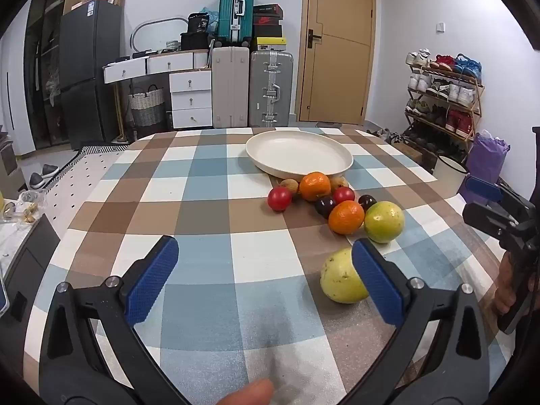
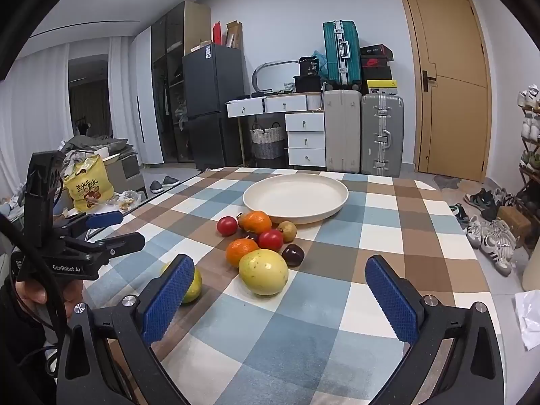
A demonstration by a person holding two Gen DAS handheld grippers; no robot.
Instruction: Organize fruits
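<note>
checked tablecloth (image 2: 303, 320); "genrobot.ai" on left tongs (image 1: 266, 276), both tongs (image 2: 275, 298) wide open, empty.

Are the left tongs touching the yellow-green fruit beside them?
Apart. The right wrist view shows bare tablecloth between the left tongs and the yellow-green fruit; their overlap in the left wrist view is only line of sight.

Both wrist views are taken low over the checked surface (image 1: 209, 182), facing the door (image 1: 337, 47); the plate (image 1: 297, 152) and fruit pile (image 2: 260, 236) are shared, seen nearer from the left.
</note>
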